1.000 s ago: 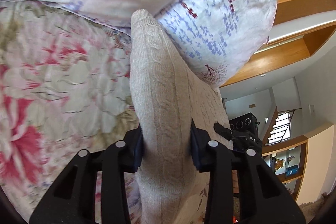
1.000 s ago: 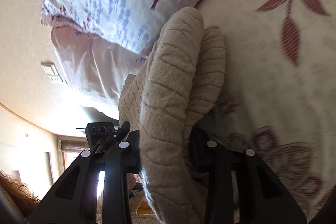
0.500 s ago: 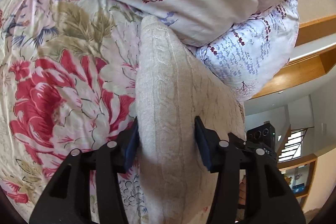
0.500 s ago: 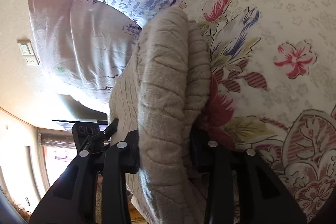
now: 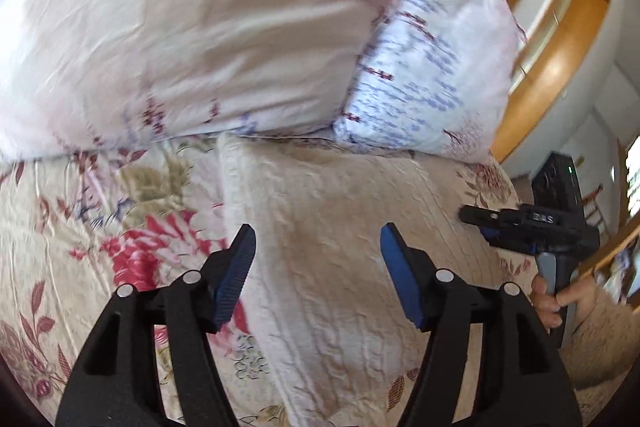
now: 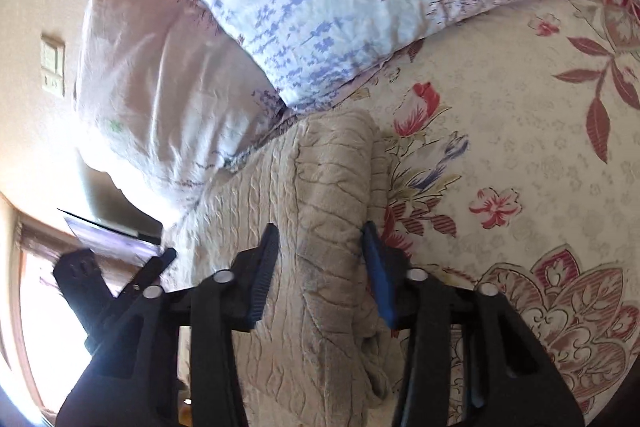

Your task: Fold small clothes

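A beige cable-knit sweater (image 5: pixel 340 227) lies flat on the floral bedspread (image 5: pixel 100 247), its far edge against the pillows. My left gripper (image 5: pixel 318 255) is open above the sweater's left part, holding nothing. In the right wrist view the sweater (image 6: pixel 312 187) shows a folded, doubled right edge. My right gripper (image 6: pixel 320 263) is open, its fingers either side of that thick edge and no longer pinching it. The right gripper also shows in the left wrist view (image 5: pixel 528 223), at the sweater's right side.
Two pillows lie just beyond the sweater: a pale pink one (image 5: pixel 192 27) and a white one with blue and maroon print (image 5: pixel 432 75). Floral bedspread (image 6: pixel 520 147) extends to the right. A wooden ledge (image 5: pixel 560 39) and the room lie beyond the bed.
Both grippers have lowered the sweater onto the bedspread and opened, letting it go. It now lies spread flat instead of hanging bunched between the jaws.
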A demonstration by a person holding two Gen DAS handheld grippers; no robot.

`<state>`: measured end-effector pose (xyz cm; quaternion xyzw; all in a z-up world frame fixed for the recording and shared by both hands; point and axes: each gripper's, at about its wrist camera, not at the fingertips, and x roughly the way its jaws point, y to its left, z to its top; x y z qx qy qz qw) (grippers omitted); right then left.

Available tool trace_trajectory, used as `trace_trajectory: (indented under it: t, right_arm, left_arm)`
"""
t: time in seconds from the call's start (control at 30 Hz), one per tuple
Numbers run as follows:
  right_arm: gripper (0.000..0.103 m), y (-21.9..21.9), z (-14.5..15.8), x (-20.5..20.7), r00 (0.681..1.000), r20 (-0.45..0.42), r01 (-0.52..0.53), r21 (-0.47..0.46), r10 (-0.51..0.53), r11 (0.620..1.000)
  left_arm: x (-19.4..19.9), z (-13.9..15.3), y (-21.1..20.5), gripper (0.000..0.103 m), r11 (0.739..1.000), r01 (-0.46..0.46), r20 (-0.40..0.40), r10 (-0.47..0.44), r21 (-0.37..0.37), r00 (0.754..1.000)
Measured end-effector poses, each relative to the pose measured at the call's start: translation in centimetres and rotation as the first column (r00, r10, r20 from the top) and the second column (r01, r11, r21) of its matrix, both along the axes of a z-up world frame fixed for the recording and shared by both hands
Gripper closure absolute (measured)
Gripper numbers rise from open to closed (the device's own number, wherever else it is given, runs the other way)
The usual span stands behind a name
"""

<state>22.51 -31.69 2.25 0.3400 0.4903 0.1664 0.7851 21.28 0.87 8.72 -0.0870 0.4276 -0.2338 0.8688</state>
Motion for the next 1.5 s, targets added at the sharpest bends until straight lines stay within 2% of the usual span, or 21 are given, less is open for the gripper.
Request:
trace_trajectory:
  t: [0.03,0.07,0.13,0.2,0.4,0.53,0.57,0.67,0.77,0.83,0.9,0.97,1.07,1.1,1.17,1.3,1.43,1.5]
  right_arm:
    - [0.081,0.5,0.1,0.2,1.000,0.005,-0.011,-0.031,0.011,0.999]
    - [0.093,0.8,0.4,0.2,1.000,0.026,-0.008,-0.075,0.010,0.997]
    - [0.093,0.7,1.0,0.5,0.999,0.047,0.017,-0.118,-0.011,0.993]
    - [0.093,0.6,1.0,0.7,0.999,0.031,0.024,-0.146,-0.020,0.989]
    - [0.093,1.1,-1.3,0.6,1.000,-0.026,0.000,-0.274,-0.008,0.962]
    - [0.093,1.9,-1.3,1.1,0.999,-0.032,-0.018,-0.336,0.008,0.942]
    - [0.089,2.0,-0.9,1.1,1.000,-0.023,-0.024,-0.352,0.017,0.936]
    - [0.063,2.1,1.4,-0.5,0.997,0.066,-0.004,-0.401,0.033,0.916]
    - [0.063,2.9,3.9,-3.2,0.976,0.191,-0.018,-0.424,0.108,0.906]
    - [0.063,4.1,4.5,-4.4,0.958,0.225,-0.065,-0.441,0.180,0.895]
    - [0.063,6.0,4.4,-5.1,0.939,0.218,-0.131,-0.486,0.265,0.864]
    - [0.063,7.4,3.4,-5.4,0.929,0.172,-0.190,-0.540,0.329,0.820]
    - [0.064,8.2,1.6,-5.0,0.936,0.094,-0.212,-0.617,0.339,0.758]
    - [0.063,8.2,1.4,-4.8,0.939,0.095,-0.203,-0.626,0.332,0.753]
    - [0.062,7.9,1.0,-4.4,0.945,0.087,-0.194,-0.627,0.315,0.754]
    - [0.061,7.7,1.2,-4.0,0.950,0.093,-0.178,-0.618,0.297,0.766]
    - [0.061,7.5,3.4,-7.0,0.939,0.203,-0.103,-0.604,0.277,0.791]
    - [0.061,7.3,3.7,-8.4,0.935,0.226,-0.092,-0.594,0.275,0.799]
  left_arm:
    - [0.0,0.0,-0.7,0.038,1.000,0.014,0.005,-0.014,0.015,1.000]
    - [0.1,-0.2,-1.4,0.038,0.999,0.024,0.004,-0.024,0.026,1.000]
    - [0.3,-0.7,-2.3,0.038,0.999,0.033,-0.007,-0.033,0.041,0.999]
    - [0.6,-1.2,-3.2,0.038,0.997,0.043,-0.020,-0.042,0.060,0.999]
    - [1.3,-4.1,-5.4,0.039,0.982,0.087,-0.073,-0.076,0.170,0.994]
    - [1.7,-4.6,-6.2,0.037,0.975,0.093,-0.059,-0.082,0.203,0.995]
    - [1.4,-4.3,-6.1,0.037,0.976,0.087,-0.054,-0.078,0.201,0.996]
    - [0.3,-3.2,-4.9,0.038,0.985,0.055,-0.010,-0.054,0.165,0.998]
    - [-1.7,-2.1,-3.6,0.037,0.981,0.018,0.057,-0.029,0.195,0.998]
    - [-2.8,-2.1,-3.0,0.037,0.977,0.006,0.070,-0.021,0.215,0.997]
    - [-3.4,-2.7,-2.8,0.037,0.972,0.014,0.054,-0.027,0.235,0.998]
    - [-3.7,-3.9,-2.8,0.037,0.961,0.026,0.029,-0.035,0.277,0.999]
    - [-3.6,-5.5,-2.3,0.034,0.958,0.037,-0.017,-0.033,0.286,0.999]
    - [-3.5,-5.9,-2.0,0.034,0.961,0.039,-0.035,-0.031,0.275,0.999]
    - [-3.4,-6.6,-1.6,0.033,0.969,0.040,-0.056,-0.027,0.245,0.998]
    - [-3.5,-6.1,-1.5,0.030,0.971,0.015,-0.048,-0.003,0.240,0.999]
    - [-6.0,-4.2,-1.0,0.031,0.970,-0.021,0.047,0.010,0.242,0.999]
    - [-7.0,-4.2,-0.8,0.031,0.964,-0.035,0.056,0.021,0.263,0.998]
